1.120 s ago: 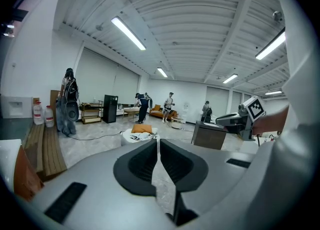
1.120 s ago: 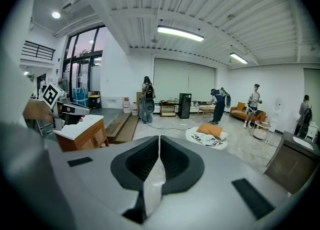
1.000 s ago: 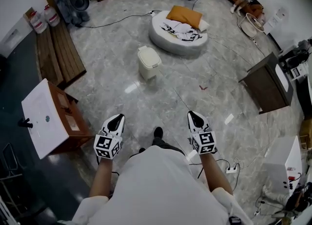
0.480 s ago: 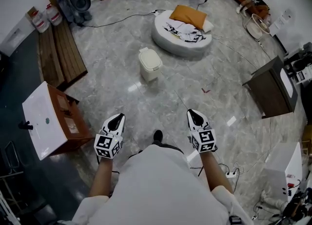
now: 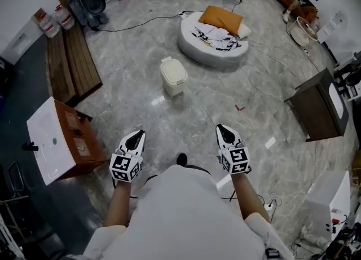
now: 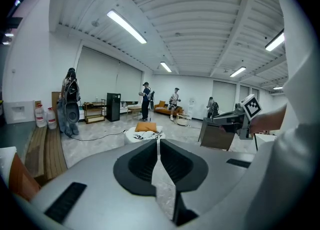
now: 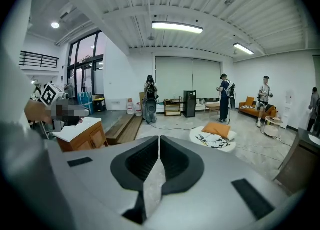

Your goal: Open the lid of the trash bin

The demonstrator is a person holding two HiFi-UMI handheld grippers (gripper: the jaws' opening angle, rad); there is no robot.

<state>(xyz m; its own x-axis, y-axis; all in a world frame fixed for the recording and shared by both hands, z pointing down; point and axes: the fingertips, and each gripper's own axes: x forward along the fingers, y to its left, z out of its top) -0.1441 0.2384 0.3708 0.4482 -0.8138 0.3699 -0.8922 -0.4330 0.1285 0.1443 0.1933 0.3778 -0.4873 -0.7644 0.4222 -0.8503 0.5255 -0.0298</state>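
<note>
The trash bin [image 5: 173, 76] is a small cream-white bin with its lid down, standing on the marble floor well ahead of me in the head view. My left gripper [image 5: 135, 138] and right gripper [image 5: 225, 132] are held out in front of my body, both far short of the bin. Each has its jaws together with nothing between them, as the left gripper [image 6: 158, 139] and the right gripper [image 7: 159, 138] show in their own views. The bin is hidden behind the jaws in both gripper views.
A round white floor bed [image 5: 213, 41] with an orange cushion [image 5: 221, 18] lies beyond the bin. A wooden cabinet with a white top [image 5: 59, 139] stands at my left, a dark cabinet [image 5: 317, 104] at the right. Cables [image 5: 141, 23] cross the floor. People stand at the far end [image 7: 225, 97].
The view has shifted slightly forward; the bin and the floor bed sit a little lower in the frame. Both grippers keep their places and stay shut.
</note>
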